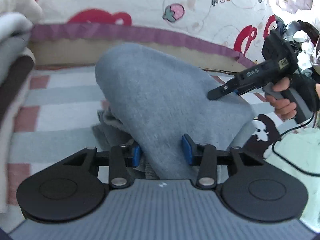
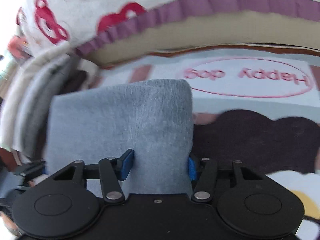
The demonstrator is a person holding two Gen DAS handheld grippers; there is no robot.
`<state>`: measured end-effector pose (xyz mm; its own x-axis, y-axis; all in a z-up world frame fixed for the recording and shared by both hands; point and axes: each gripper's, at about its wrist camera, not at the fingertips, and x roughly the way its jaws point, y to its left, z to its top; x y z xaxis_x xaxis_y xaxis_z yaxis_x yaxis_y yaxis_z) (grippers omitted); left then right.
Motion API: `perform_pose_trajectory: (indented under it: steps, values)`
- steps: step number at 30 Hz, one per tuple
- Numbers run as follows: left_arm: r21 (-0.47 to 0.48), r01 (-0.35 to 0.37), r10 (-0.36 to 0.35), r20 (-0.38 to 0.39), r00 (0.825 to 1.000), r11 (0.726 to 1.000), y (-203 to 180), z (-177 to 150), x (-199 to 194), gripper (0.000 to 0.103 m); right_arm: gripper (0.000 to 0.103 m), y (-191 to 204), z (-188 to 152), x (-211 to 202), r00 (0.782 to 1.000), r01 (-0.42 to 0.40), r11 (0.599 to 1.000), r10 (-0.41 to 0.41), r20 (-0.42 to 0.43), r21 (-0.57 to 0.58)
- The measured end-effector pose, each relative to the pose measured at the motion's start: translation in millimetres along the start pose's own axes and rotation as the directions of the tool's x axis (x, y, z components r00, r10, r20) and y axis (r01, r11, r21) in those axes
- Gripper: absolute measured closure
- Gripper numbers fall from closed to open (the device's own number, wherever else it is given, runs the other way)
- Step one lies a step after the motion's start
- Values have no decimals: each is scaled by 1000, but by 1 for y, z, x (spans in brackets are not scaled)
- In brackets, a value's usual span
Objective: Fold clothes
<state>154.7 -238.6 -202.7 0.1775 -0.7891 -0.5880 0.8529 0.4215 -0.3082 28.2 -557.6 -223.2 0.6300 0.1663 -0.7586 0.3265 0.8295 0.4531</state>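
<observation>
A grey-blue fleece garment [image 1: 152, 92] lies humped and partly folded on the striped blanket [image 1: 60, 100]. My left gripper [image 1: 161, 153] is open at its near end, and the cloth runs up between the blue pads [image 1: 136, 156]. In the left wrist view the right gripper [image 1: 212, 96], held by a hand [image 1: 284, 104], rests its tip on the garment's right side. The right wrist view shows the same garment [image 2: 124, 120] standing between the wide-apart fingers of the right gripper [image 2: 160, 166]. Blur hides whether the pads touch the cloth.
A stack of folded clothes [image 1: 14, 32] [image 2: 30, 100] sits at the left. A white quilt with red prints [image 1: 140, 0] and a purple trim [image 1: 120, 32] borders the far side. A black cable [image 1: 290, 132] trails from the right gripper. A "Happy dog" print [image 2: 246, 76] marks the blanket.
</observation>
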Motion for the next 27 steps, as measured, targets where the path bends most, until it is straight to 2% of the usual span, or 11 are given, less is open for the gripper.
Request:
perform_pose_trajectory:
  steps: [2, 9, 14, 15, 17, 18, 19, 20, 22, 25, 27]
  values:
    - [-65, 4, -4, -3, 1000, 998, 7, -2, 5, 53, 44, -10, -4, -1, 1000, -22, 999, 22, 21, 44]
    - [-277, 9, -25, -56, 998, 961, 36, -9, 23, 10, 34, -26, -7, 5, 995, -96, 988, 95, 12, 122]
    - [-422, 4, -46, -90, 995, 907, 56, -14, 36, 4, 31, -38, -5, 12, 986, -163, 972, 168, -15, 172]
    - [-478, 25, -73, -83, 994, 878, 64, -17, 39, 2, 31, -40, -5, 14, 983, -176, 967, 182, -20, 183]
    - [-477, 52, -99, -75, 992, 877, 63, -17, 42, 2, 30, -45, -4, 17, 977, -201, 958, 211, -29, 203]
    - [-470, 64, -110, -71, 991, 880, 63, -17, 43, 6, 29, -48, -3, 18, 973, -214, 953, 227, -34, 214]
    - [-463, 77, -122, -68, 990, 883, 62, -16, 45, 17, 29, -51, -3, 20, 968, -230, 947, 246, -43, 223]
    - [-456, 89, -133, -65, 989, 886, 61, -16, 46, 19, 29, -54, -2, 22, 963, -246, 941, 265, -52, 233]
    - [-439, 113, -151, -53, 987, 892, 59, -14, 45, 40, 28, -59, -1, 28, 953, -271, 928, 296, -65, 256]
    - [-405, 138, -164, -31, 986, 904, 55, -10, 40, 48, 23, -60, 1, 40, 949, -278, 912, 308, -58, 302]
    - [-361, 134, -152, -21, 988, 923, 48, -6, 37, 49, 22, -51, 0, 44, 960, -258, 910, 279, -20, 325]
